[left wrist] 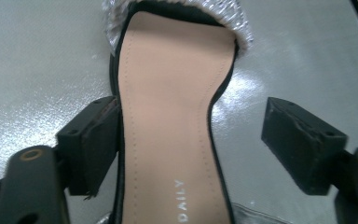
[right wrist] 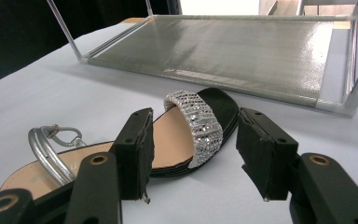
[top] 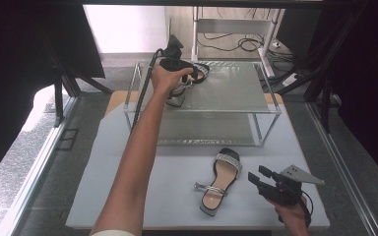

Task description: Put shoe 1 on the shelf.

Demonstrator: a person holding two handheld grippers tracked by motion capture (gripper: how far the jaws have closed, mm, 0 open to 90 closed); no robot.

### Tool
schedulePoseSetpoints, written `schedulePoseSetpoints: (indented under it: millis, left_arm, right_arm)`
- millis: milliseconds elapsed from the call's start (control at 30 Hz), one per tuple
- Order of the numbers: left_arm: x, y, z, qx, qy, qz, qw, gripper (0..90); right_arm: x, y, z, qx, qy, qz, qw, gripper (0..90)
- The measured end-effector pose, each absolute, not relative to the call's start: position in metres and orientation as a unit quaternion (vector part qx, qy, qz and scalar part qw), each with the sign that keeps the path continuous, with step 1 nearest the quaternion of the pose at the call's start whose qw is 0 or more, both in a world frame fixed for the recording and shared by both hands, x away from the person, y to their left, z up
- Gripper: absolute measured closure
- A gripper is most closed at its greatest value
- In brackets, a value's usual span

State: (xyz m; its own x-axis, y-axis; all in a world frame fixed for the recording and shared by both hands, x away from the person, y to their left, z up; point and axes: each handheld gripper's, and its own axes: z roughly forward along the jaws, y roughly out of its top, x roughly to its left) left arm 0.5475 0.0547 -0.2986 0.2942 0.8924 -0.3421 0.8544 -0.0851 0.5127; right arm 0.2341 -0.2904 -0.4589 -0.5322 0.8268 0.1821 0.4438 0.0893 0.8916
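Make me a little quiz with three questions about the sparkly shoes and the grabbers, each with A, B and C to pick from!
1. Where is the sandal that sits by the left gripper?
A. on the rack's top shelf
B. on the floor
C. on the blue-grey table

2. How many sandals are there in all?
A. one
B. two
C. four

3. How do the right gripper's jaws stand?
A. clamped on a shoe
C. clamped on the rack
B. open, holding nothing

Answers:
1. A: the high view shows it on the upper shelf, under the left hand.
2. B: one lies on the shelf, and the other sandal lies on the table.
3. B: the right gripper view shows the pads apart, with the table sandal beyond them, untouched.
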Motion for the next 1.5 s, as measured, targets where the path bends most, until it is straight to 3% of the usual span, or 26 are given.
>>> schedulePoseSetpoints:
  millis: [433,833,1100,1500]
  left_arm:
    - [0.499,0.067,-0.255,0.773,0.509,0.063,0.374,24.3]
    - [0.408,0.105,-0.240,0.790,0.428,0.063,0.434,34.3]
    - [0.364,0.125,-0.268,0.809,0.394,0.075,0.430,34.4]
    - [0.327,0.153,-0.327,0.820,0.383,0.051,0.422,34.4]
  right_arm:
    - [0.233,-0.292,-0.457,0.441,0.714,0.508,0.192,46.3]
    - [0.230,-0.283,-0.456,0.429,0.725,0.503,0.192,46.2]
    - [0.229,-0.274,-0.459,0.422,0.734,0.499,0.188,46.2]
    - [0.227,-0.265,-0.458,0.412,0.740,0.497,0.189,47.4]
